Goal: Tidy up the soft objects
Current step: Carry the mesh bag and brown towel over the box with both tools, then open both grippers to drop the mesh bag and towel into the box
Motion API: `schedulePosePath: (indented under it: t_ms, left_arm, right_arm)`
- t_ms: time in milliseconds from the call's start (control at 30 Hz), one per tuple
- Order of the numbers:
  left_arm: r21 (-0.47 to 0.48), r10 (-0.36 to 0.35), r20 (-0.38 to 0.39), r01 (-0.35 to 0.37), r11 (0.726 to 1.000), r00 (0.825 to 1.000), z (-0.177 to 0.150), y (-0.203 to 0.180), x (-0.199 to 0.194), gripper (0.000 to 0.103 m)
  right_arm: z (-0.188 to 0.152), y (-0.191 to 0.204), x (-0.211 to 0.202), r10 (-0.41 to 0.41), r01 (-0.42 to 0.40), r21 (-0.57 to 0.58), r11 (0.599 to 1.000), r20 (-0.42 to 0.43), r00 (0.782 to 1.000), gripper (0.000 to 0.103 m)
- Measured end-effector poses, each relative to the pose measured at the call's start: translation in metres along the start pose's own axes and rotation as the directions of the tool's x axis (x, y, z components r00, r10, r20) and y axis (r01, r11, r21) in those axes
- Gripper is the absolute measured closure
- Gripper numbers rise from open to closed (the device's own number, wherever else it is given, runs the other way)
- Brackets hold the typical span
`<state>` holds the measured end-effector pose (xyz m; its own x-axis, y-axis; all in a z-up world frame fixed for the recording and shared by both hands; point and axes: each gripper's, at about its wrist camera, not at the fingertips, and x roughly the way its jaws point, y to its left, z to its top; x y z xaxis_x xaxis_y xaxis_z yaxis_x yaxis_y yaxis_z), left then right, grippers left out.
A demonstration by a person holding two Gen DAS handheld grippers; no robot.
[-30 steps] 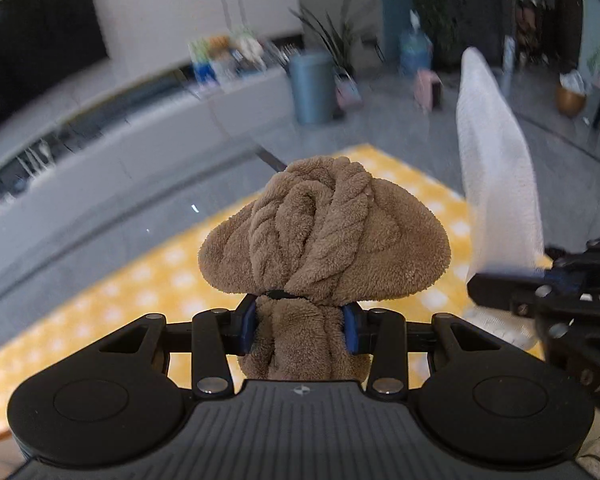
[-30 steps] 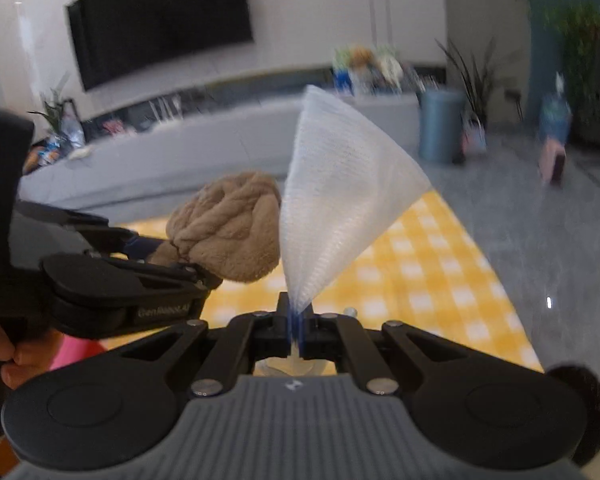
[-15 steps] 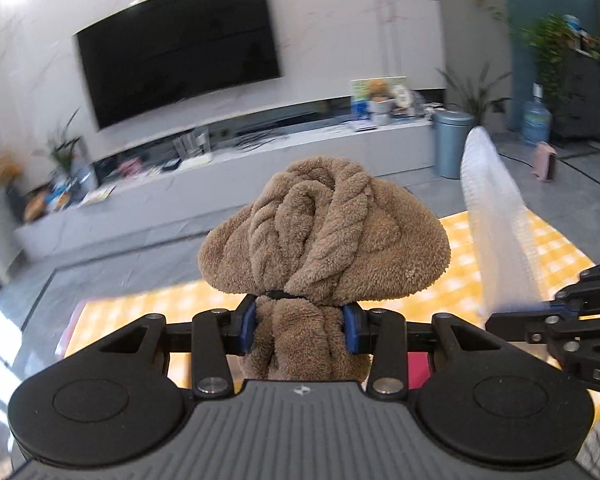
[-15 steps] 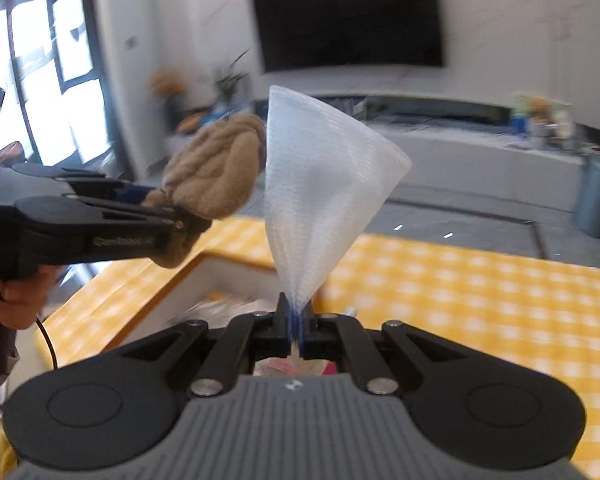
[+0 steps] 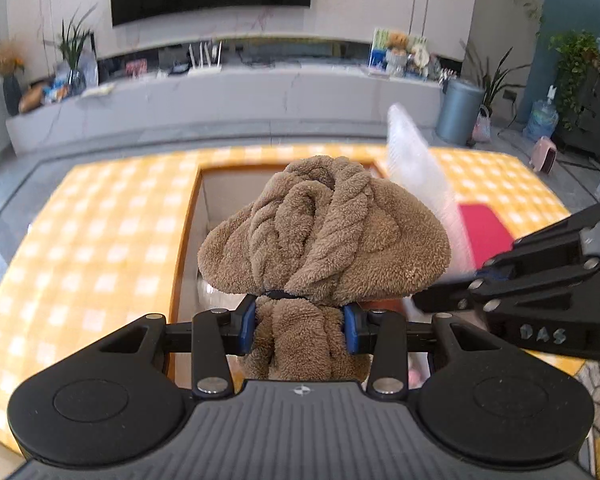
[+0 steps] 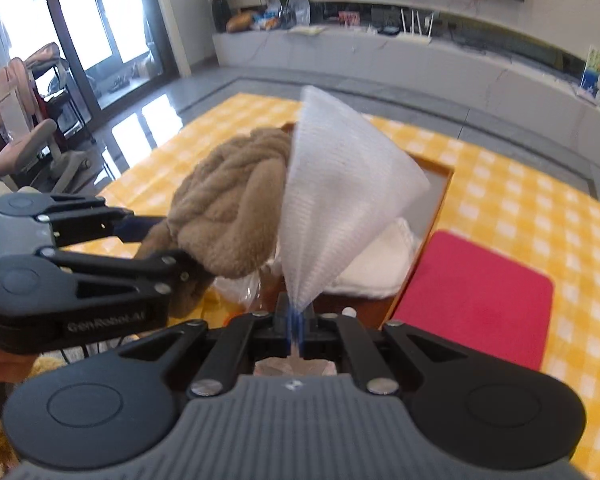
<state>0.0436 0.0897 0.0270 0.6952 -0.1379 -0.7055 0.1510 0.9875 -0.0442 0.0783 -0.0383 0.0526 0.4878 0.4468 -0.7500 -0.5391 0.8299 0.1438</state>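
My left gripper [image 5: 300, 328] is shut on a knotted brown fleece towel [image 5: 324, 232], its blue pads pressed into the bundle's narrow waist. The same brown towel [image 6: 228, 204] shows in the right wrist view, held by the left gripper [image 6: 140, 236] at the left. My right gripper [image 6: 296, 326] is shut on the corner of a thin white mesh cloth [image 6: 340, 208] that fans upward; the white cloth [image 5: 420, 172] stands right of the towel in the left wrist view. Both hang over an open wooden box [image 5: 186, 240] on the yellow checked tablecloth [image 5: 100, 240].
Inside the box [image 6: 432, 220] lie folded white cloths [image 6: 380, 264] and some clear plastic. A red mat [image 6: 476, 292] lies right of the box. A person's hand [image 6: 4, 364] holds the left tool. Beyond the table stand a long grey TV bench [image 5: 260, 92] and a bin [image 5: 458, 110].
Both grippers have swept sideways with their cloths held. The view swung from floor and table edge to the TV wall, and the wooden box and red mat have come under them.
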Motion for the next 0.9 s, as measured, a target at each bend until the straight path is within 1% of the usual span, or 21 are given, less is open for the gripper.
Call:
schedulePosePath:
  t_ms: [133, 233, 267, 300, 333, 367, 400, 433, 500, 567, 633, 667, 700, 767, 833, 900]
  left_arm:
    - [-0.004, 0.006, -0.071, -0.007, 1.000, 0.997, -0.016, 0.003, 0.012, 0.056]
    - [-0.014, 0.010, -0.090, -0.011, 1.000, 0.996, -0.025, 0.005, 0.019, 0.054]
    - [-0.016, 0.017, -0.083, -0.019, 1.000, 0.996, -0.027, 0.005, 0.020, 0.051]
    - [-0.020, 0.037, -0.071, -0.039, 0.999, 0.997, -0.029, 0.005, 0.020, 0.044]
    - [-0.021, 0.066, -0.055, -0.067, 0.998, 0.996, -0.029, 0.006, 0.018, 0.041]
    - [-0.019, 0.095, -0.029, -0.095, 0.995, 0.995, -0.033, 0.007, 0.014, 0.031]
    - [-0.016, 0.124, 0.001, -0.124, 0.992, 0.992, -0.035, 0.007, 0.009, 0.018]
    - [-0.007, 0.149, 0.024, -0.149, 0.989, 0.989, -0.036, 0.007, 0.004, 0.014]
    - [0.026, 0.173, 0.061, -0.174, 0.984, 0.983, -0.038, 0.003, -0.005, 0.013]
    - [0.039, 0.188, 0.062, -0.191, 0.981, 0.980, -0.040, 0.001, -0.010, 0.013]
    - [0.006, 0.192, 0.069, -0.192, 0.981, 0.979, -0.040, 0.000, -0.016, 0.013]
    - [-0.015, 0.188, 0.091, -0.187, 0.982, 0.978, -0.040, 0.001, -0.020, 0.013]
    - [-0.035, 0.185, 0.130, -0.182, 0.983, 0.974, -0.041, 0.002, -0.026, 0.013]
    - [-0.064, 0.204, 0.204, -0.195, 0.979, 0.957, -0.043, 0.004, -0.038, 0.013]
    - [-0.063, 0.248, 0.248, -0.240, 0.969, 0.936, -0.040, 0.002, -0.047, 0.013]
    - [-0.037, 0.288, 0.281, -0.290, 0.956, 0.915, -0.035, -0.004, -0.052, 0.013]
  right_arm:
    - [-0.009, 0.006, 0.011, 0.003, -0.003, -0.002, 1.000, -0.021, 1.000, 0.103]
    - [-0.012, 0.010, 0.019, 0.003, -0.004, -0.012, 1.000, -0.038, 0.999, 0.103]
    - [-0.013, 0.012, 0.021, 0.005, -0.006, -0.015, 1.000, -0.044, 0.999, 0.103]
    - [-0.012, 0.011, 0.023, 0.006, -0.007, -0.020, 1.000, -0.054, 0.999, 0.103]
    - [-0.010, 0.010, 0.027, 0.005, -0.007, -0.025, 1.000, -0.064, 0.998, 0.103]
    - [-0.010, 0.010, 0.030, 0.004, -0.007, -0.030, 1.000, -0.073, 0.997, 0.103]
    - [-0.006, 0.008, 0.033, 0.004, -0.006, -0.032, 0.999, -0.081, 0.997, 0.103]
    - [-0.007, 0.008, 0.034, 0.002, -0.005, -0.033, 0.999, -0.086, 0.996, 0.103]
    - [-0.008, 0.010, 0.035, -0.003, -0.001, -0.034, 0.999, -0.094, 0.996, 0.103]
    - [-0.008, 0.011, 0.040, -0.009, 0.005, -0.037, 0.999, -0.112, 0.994, 0.103]
    - [-0.009, 0.014, 0.047, -0.021, 0.014, -0.050, 0.999, -0.145, 0.989, 0.103]
    - [-0.010, 0.016, 0.052, -0.023, 0.013, -0.062, 0.998, -0.170, 0.985, 0.103]
    - [-0.011, 0.017, 0.056, -0.023, 0.010, -0.069, 0.998, -0.189, 0.982, 0.103]
    - [-0.014, 0.020, 0.064, -0.027, 0.010, -0.077, 0.997, -0.219, 0.975, 0.102]
    - [-0.016, 0.020, 0.067, -0.054, 0.035, -0.089, 0.995, -0.223, 0.973, 0.101]
    - [-0.016, 0.021, 0.067, -0.071, 0.049, -0.099, 0.994, -0.227, 0.971, 0.095]
